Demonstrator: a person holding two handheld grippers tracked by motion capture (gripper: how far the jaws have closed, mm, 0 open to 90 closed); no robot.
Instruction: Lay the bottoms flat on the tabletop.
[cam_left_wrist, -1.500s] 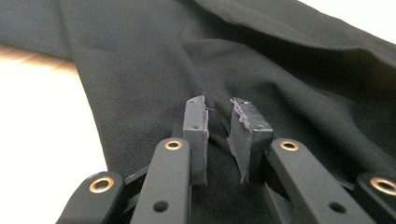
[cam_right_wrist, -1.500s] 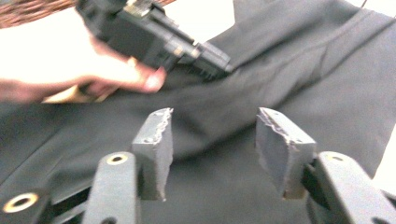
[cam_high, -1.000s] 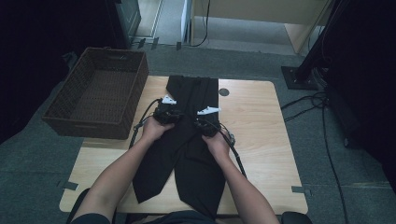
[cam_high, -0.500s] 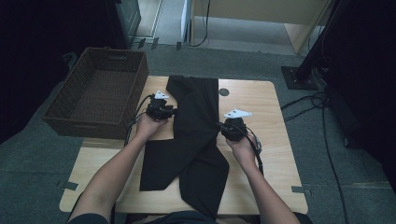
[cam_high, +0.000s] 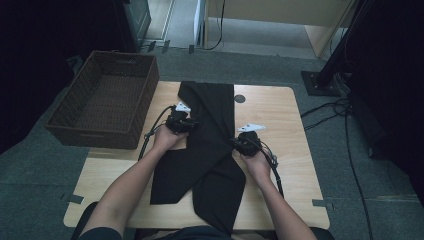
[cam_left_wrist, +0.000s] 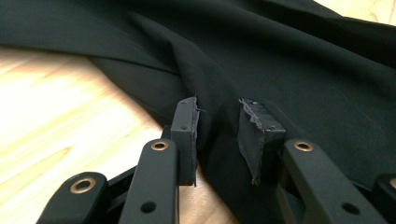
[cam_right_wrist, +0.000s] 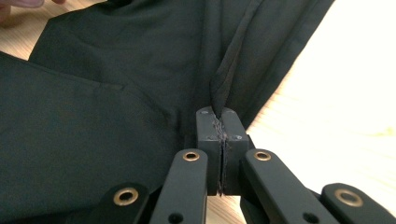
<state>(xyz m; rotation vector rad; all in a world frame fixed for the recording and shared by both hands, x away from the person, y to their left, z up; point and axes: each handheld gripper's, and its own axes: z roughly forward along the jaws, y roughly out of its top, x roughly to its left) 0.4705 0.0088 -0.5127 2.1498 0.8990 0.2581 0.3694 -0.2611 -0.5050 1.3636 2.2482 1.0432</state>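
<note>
A pair of black trousers (cam_high: 210, 120) lies lengthwise on the wooden table (cam_high: 290, 125), its legs spreading toward the person. My left gripper (cam_high: 193, 125) is at the cloth's left edge. In the left gripper view its jaws (cam_left_wrist: 218, 119) stand apart around a raised fold of the black cloth (cam_left_wrist: 280, 60), and the pads do not press on it. My right gripper (cam_high: 235, 145) is at the cloth's right edge. Its jaws (cam_right_wrist: 218, 123) are shut on a pinched ridge of the trousers (cam_right_wrist: 116, 84), which runs taut away from the pads.
A dark woven basket (cam_high: 95, 131) stands off the table's left side with nothing visible in it. A small dark round disc (cam_high: 240, 98) is in the tabletop past the trousers. Cables (cam_high: 350, 135) and a stand base (cam_high: 320, 82) lie on the floor at right.
My right gripper has moved from the middle of the trousers out to the right, pulling the cloth with it, so the trousers lie wider. My left gripper stayed near the left edge.
</note>
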